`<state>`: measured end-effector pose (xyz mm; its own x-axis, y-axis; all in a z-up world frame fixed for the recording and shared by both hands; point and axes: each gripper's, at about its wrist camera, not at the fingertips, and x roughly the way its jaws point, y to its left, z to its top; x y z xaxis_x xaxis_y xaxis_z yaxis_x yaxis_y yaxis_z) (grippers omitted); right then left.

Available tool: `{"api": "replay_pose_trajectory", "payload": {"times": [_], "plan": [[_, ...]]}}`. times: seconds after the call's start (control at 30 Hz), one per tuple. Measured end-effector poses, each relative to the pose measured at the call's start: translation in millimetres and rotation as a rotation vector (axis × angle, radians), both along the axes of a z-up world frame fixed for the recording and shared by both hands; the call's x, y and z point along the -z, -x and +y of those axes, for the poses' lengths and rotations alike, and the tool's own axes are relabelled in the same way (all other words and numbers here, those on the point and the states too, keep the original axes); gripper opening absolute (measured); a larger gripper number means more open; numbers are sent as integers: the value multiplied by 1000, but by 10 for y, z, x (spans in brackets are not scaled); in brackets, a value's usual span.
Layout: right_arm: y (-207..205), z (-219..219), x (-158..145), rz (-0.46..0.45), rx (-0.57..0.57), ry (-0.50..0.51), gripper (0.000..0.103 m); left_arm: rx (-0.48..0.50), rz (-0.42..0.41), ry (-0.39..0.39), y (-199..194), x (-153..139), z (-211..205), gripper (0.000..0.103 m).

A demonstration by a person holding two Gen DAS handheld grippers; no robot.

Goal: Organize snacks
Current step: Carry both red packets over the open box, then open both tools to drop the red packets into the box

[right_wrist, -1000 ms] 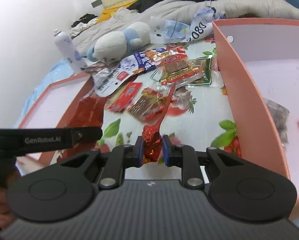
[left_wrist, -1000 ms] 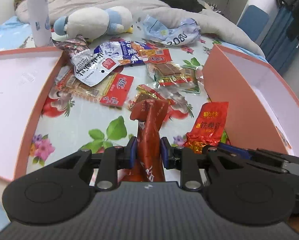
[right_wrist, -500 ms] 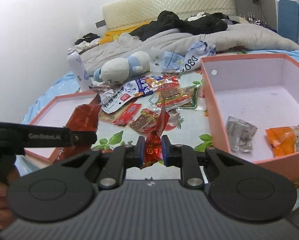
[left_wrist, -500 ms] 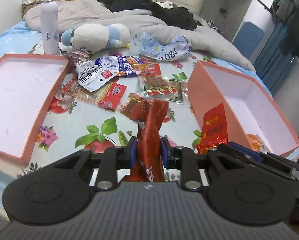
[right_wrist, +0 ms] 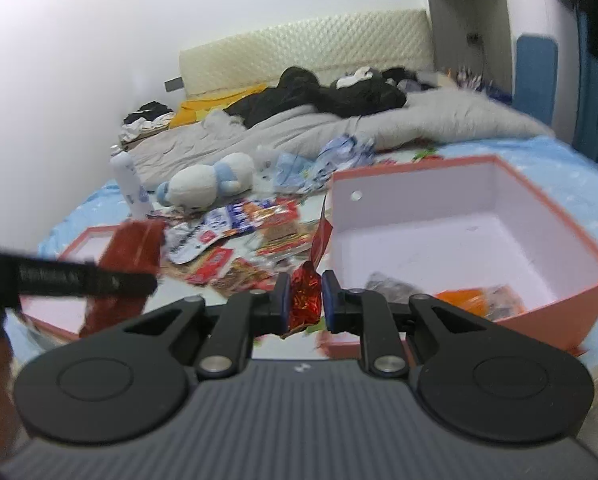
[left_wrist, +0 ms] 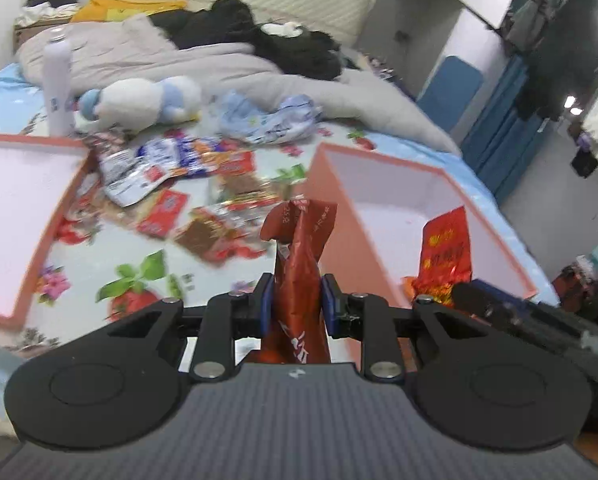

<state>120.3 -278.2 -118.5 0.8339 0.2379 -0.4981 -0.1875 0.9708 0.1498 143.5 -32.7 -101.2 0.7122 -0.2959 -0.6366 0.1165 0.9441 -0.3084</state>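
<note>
The left gripper [left_wrist: 297,298] has its jaws nearly closed, clamped on a dark red snack packet [left_wrist: 299,256] standing upright between the pads. The right gripper [right_wrist: 303,298] is pinched tight on a shiny red foil packet [right_wrist: 305,300], held edge-on. Both are up off the flowered bedsheet [left_wrist: 139,256]. On the right sits the deep pink box [right_wrist: 479,232], holding an orange packet [right_wrist: 471,298] and what looks like a clear wrapper, blurred. On the left lies the shallow pink lid [left_wrist: 15,208]. Between them a heap of loose snacks [left_wrist: 203,184]; beyond it, a plush toy [left_wrist: 143,100] and a white bottle [left_wrist: 57,88].
</note>
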Motion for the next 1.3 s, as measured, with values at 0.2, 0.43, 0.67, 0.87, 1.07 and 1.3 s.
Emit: {"api": "replay_pose_trajectory", "payload": {"times": [0.2, 0.43, 0.67, 0.87, 1.07, 1.3], "plan": [[-198, -379, 78, 2, 99, -11, 19, 94, -3, -6, -280, -18, -459, 29], [-506, -737, 98, 16, 169, 19, 19, 206, -39, -64, -772, -64, -1121, 29], [-917, -1077, 204, 90, 222, 28, 19, 269, 10, -54, -1421, -28, -1632, 29], [-1086, -1278, 322, 173, 238, 19, 19, 294, 82, -78, -1794, 65, -1913, 29], [-1129, -1290, 393, 219, 210, 21, 23, 301, 100, -91, -1874, 193, -1959, 37], [-1076, -1267, 411, 199, 205, 18, 47, 276, 86, -66, -1733, 173, -1801, 55]]}}
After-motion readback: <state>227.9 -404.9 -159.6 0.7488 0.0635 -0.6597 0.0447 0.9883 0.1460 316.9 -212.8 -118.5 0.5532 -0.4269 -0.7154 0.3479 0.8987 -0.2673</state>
